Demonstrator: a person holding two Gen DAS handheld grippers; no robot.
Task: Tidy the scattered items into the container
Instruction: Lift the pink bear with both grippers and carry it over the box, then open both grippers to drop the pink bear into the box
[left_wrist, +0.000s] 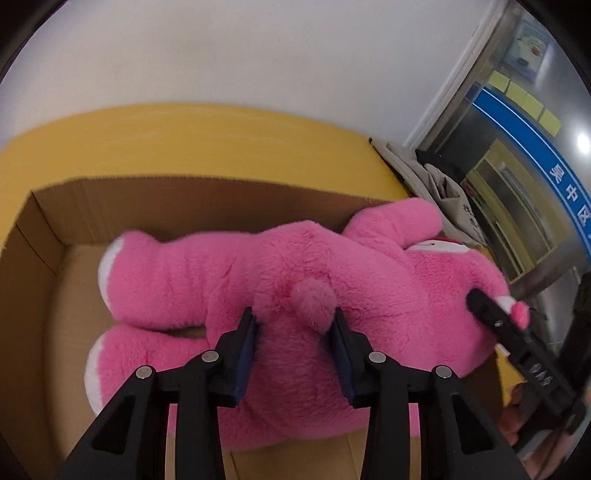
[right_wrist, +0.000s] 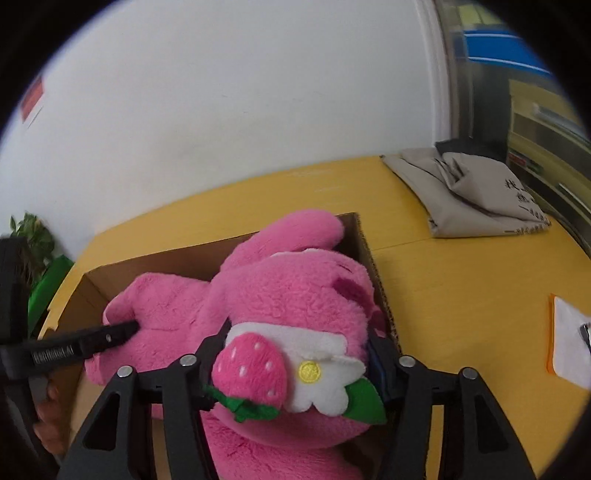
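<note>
A big pink plush bear lies face down across an open cardboard box on a yellow table. My left gripper is shut on its rump around the small tail. My right gripper is shut on the bear's head, which bears a strawberry-and-flower patch. The head and one arm hang over the box's right wall. The legs lie inside the box. The right gripper's finger shows in the left wrist view; the left's shows in the right wrist view.
A folded grey cloth bag lies at the table's far right corner. A white and orange pad lies on the table at the right. A green plant stands at the left by the white wall. A glass door is at the right.
</note>
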